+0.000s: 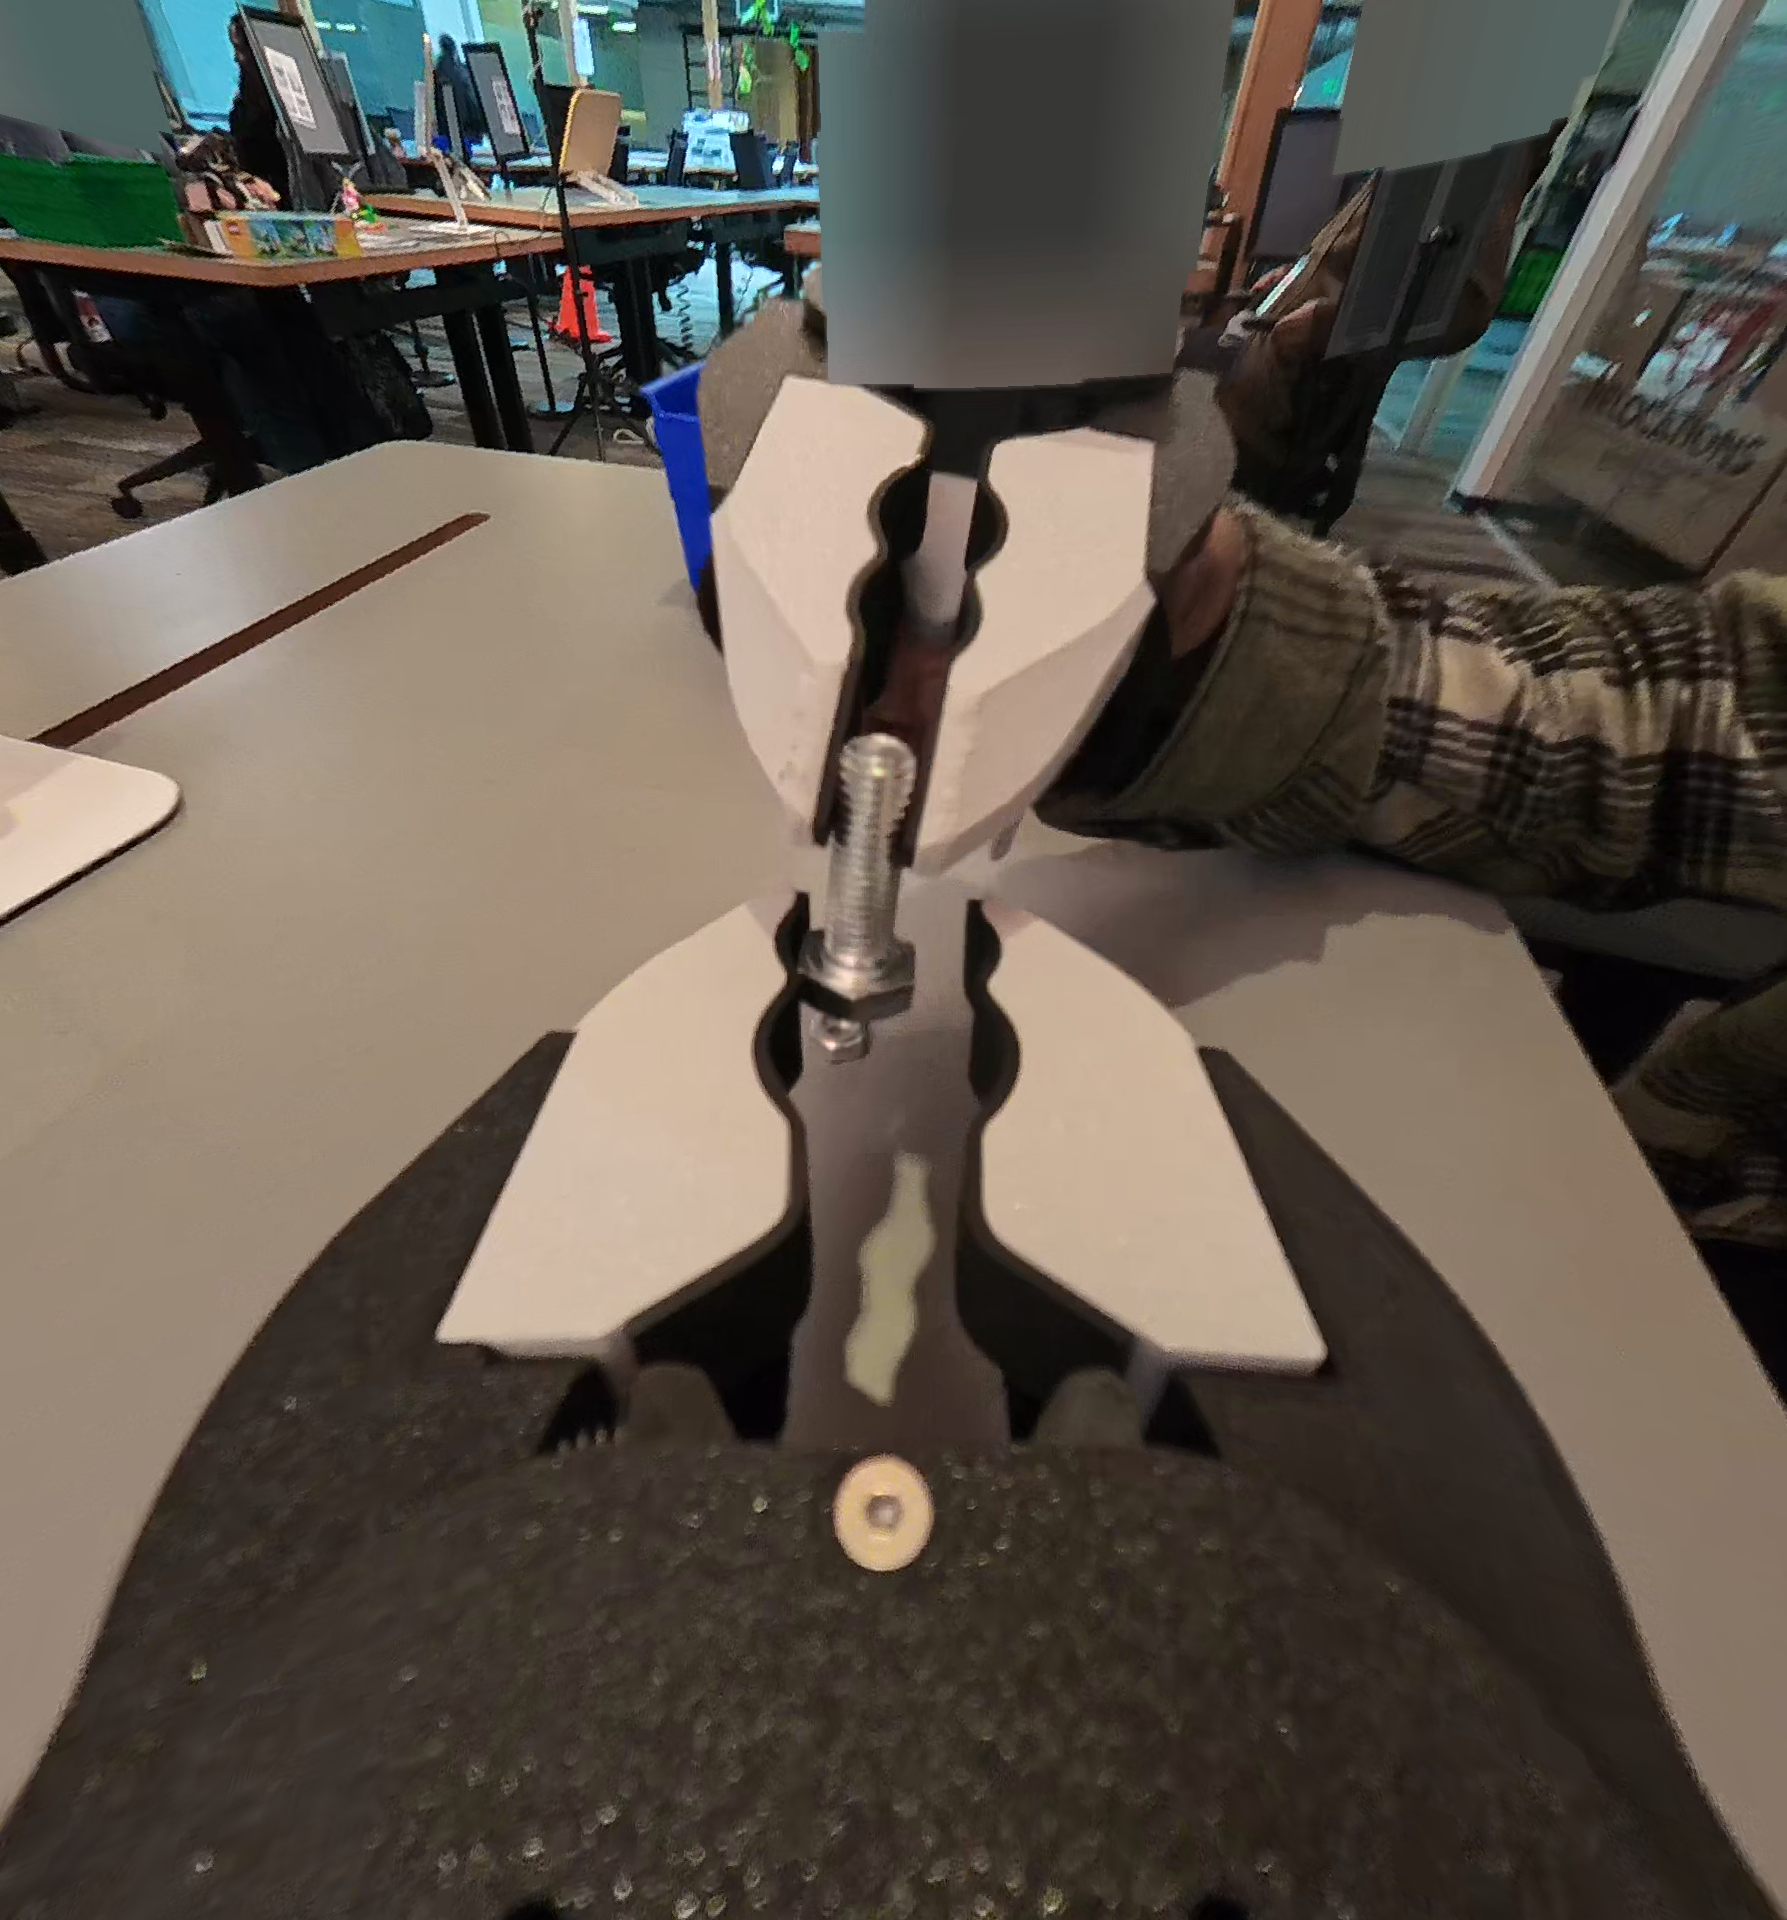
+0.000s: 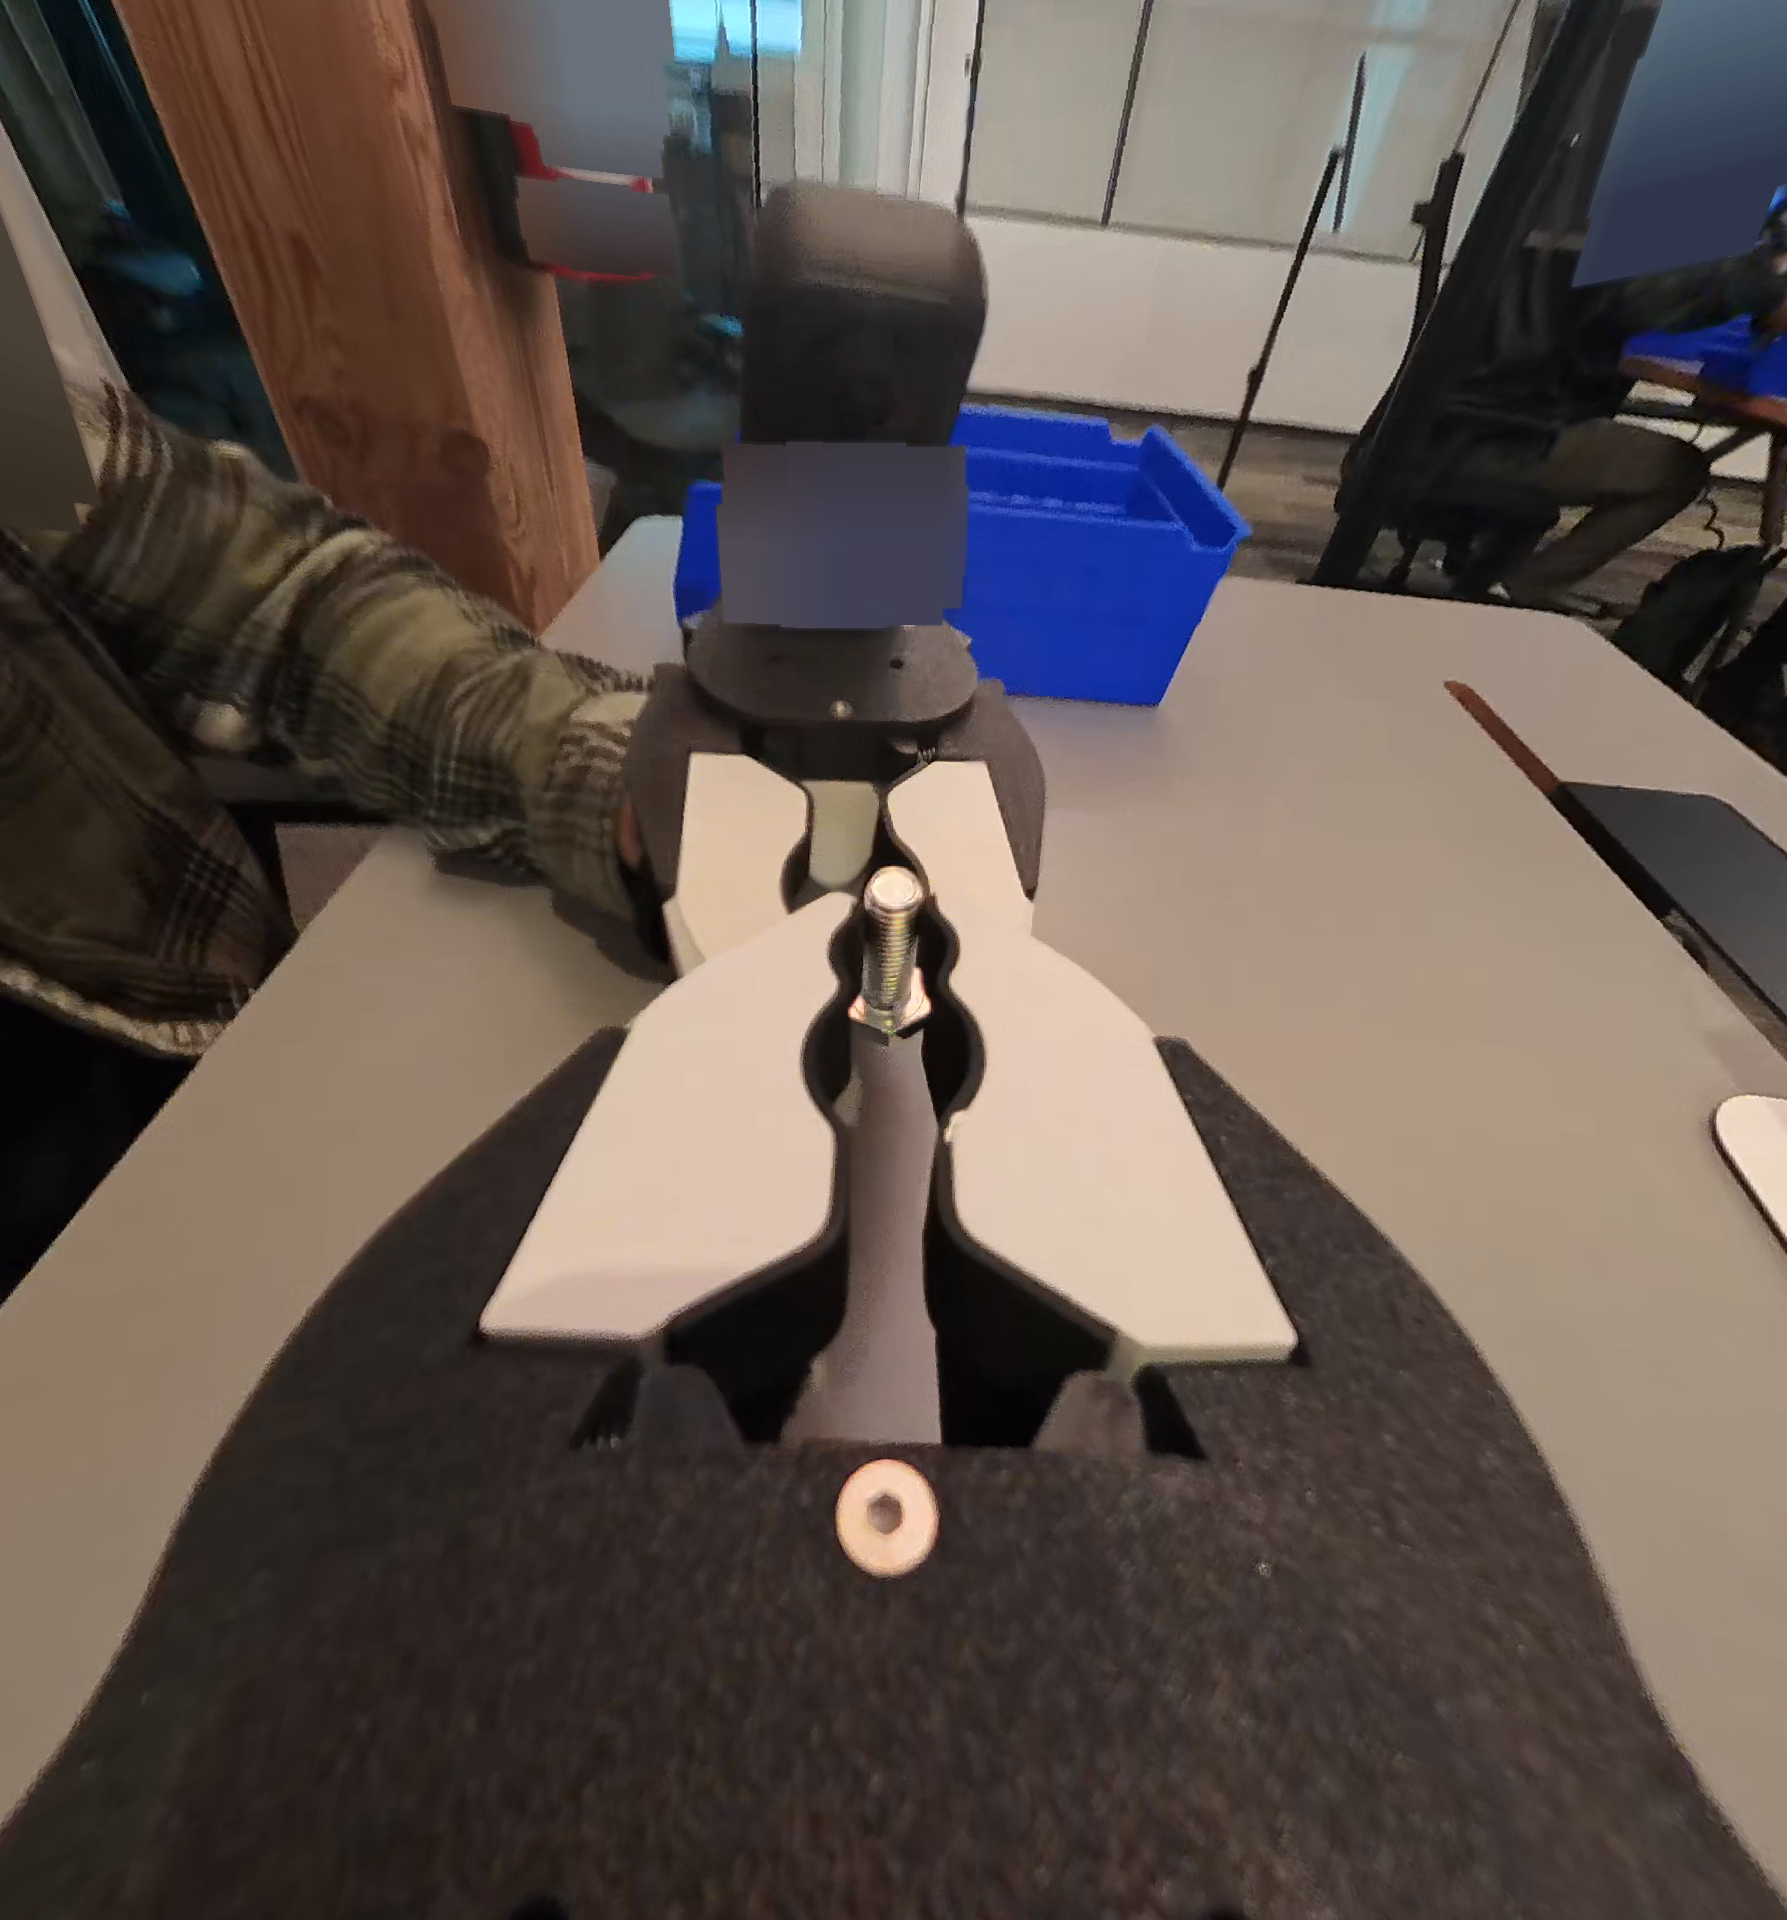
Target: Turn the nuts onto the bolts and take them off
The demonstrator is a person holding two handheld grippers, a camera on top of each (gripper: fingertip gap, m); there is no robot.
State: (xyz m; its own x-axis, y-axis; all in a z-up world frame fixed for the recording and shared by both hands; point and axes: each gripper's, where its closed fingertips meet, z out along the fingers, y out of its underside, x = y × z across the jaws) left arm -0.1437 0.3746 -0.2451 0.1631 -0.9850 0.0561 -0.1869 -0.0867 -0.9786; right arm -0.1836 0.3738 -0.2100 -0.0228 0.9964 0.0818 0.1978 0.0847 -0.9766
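Open-plan workroom around your grey table.

Your tabletop carries a dark seam and a blue bin at its far edge. Behind you stand a wooden pillar, wood-edged desks, office chairs on dark patterned carpet, an orange cone, glass partitions, and white wall panels.

Can't see the bolt tip, buried between the right gripper fingers. White pad cut off at left edge (background desks blurred).
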